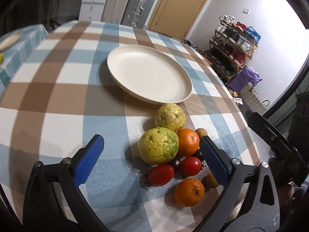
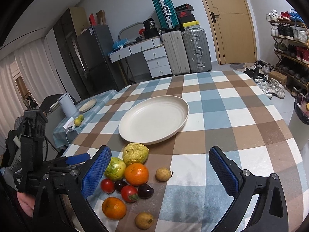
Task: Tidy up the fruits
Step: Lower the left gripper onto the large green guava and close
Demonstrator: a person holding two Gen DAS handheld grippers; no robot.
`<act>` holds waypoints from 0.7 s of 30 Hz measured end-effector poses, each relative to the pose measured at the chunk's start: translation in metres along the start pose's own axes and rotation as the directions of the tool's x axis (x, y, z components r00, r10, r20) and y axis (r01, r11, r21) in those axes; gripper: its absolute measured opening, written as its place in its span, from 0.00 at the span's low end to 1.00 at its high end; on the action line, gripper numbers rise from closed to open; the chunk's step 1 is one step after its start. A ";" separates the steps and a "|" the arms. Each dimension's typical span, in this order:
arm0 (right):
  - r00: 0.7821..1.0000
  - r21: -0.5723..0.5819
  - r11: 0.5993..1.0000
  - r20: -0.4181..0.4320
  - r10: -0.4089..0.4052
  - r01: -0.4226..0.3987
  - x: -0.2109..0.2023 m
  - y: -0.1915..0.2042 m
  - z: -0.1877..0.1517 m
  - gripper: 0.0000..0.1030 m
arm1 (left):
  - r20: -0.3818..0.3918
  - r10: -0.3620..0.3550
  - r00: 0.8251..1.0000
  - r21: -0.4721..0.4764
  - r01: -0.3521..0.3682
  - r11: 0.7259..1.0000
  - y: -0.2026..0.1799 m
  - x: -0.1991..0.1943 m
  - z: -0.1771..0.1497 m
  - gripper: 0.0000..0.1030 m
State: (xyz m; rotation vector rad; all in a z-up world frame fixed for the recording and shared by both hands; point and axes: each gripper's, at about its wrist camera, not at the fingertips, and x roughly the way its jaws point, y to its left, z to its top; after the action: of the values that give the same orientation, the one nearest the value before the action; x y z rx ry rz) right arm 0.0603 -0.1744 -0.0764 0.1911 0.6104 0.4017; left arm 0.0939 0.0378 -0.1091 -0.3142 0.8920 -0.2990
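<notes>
We see both tongs spread apart, holding nothing. The fruit pile sits on the checked tablecloth just near of the empty cream plate, lying between the left gripper fingers toward its right finger, and beside the right gripper left finger.

No legible text, labels or numbers.

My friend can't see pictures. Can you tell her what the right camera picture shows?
A pile of fruit sits on a checkered table, just in front of an empty cream plate. The open right tool hovers over the fruit, touching nothing. Suitcases and a door stand behind.
</notes>
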 end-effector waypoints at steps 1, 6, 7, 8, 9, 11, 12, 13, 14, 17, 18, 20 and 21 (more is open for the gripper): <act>1.000 0.002 1.000 -0.004 0.000 0.000 0.002 -0.001 0.000 1.00 | -0.007 -0.014 1.000 -0.009 0.014 1.000 0.002 0.003 0.000 0.94; 1.000 0.019 1.000 -0.024 0.003 -0.002 0.013 -0.005 0.002 1.00 | -0.068 -0.143 0.987 -0.083 0.137 0.987 0.018 0.016 0.000 0.79; 1.000 0.021 1.000 -0.027 0.003 -0.002 0.015 -0.006 0.003 1.00 | -0.076 -0.155 0.985 -0.091 0.148 0.985 0.021 0.020 0.000 0.76; 1.000 0.020 1.000 -0.030 0.003 -0.002 0.017 -0.006 0.003 1.00 | -0.080 -0.160 0.984 -0.094 0.152 0.984 0.024 0.022 0.000 0.68; 1.000 0.019 1.000 -0.031 0.002 -0.002 0.019 -0.006 0.004 1.00 | -0.087 -0.171 0.981 -0.099 0.162 0.982 0.026 0.025 0.000 0.63; 0.999 0.019 1.000 -0.035 0.002 -0.002 0.023 -0.006 0.005 1.00 | -0.105 -0.213 0.971 -0.115 0.201 0.973 0.030 0.032 0.001 0.46; 0.999 0.020 1.000 -0.036 0.003 -0.003 0.024 -0.006 0.005 1.00 | -0.111 -0.237 0.965 -0.126 0.223 0.967 0.032 0.035 0.001 0.46; 0.999 0.023 1.000 -0.039 0.005 -0.004 0.026 -0.007 0.005 1.00 | -0.110 -0.252 0.962 -0.138 0.236 0.962 0.034 0.039 0.002 0.46; 0.999 0.025 1.000 -0.045 0.006 -0.005 0.028 -0.007 0.005 1.00 | -0.108 -0.259 0.960 -0.146 0.243 0.959 0.036 0.041 0.003 0.46; 0.998 0.039 0.999 -0.063 0.020 -0.017 0.033 -0.007 0.005 1.00 | -0.106 -0.269 0.957 -0.143 0.254 0.957 0.037 0.047 0.005 0.46; 0.997 0.049 0.998 -0.071 0.032 -0.029 0.035 -0.007 0.005 1.00 | -0.107 -0.274 0.956 -0.145 0.258 0.955 0.037 0.048 0.006 0.46; 0.995 0.066 0.997 -0.087 0.056 -0.050 0.041 -0.008 0.006 1.00 | -0.104 -0.282 0.954 -0.149 0.266 0.952 0.036 0.049 0.007 0.46; 0.992 0.074 0.995 -0.099 0.073 -0.066 0.043 -0.008 0.007 1.00 | -0.103 -0.283 0.954 -0.150 0.267 0.952 0.036 0.048 0.007 0.46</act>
State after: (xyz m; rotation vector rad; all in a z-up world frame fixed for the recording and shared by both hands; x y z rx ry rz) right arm 0.0990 -0.1636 -0.0959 0.2607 0.7204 0.4595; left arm 0.1323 0.0533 -0.1532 -0.5524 0.9928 -0.5225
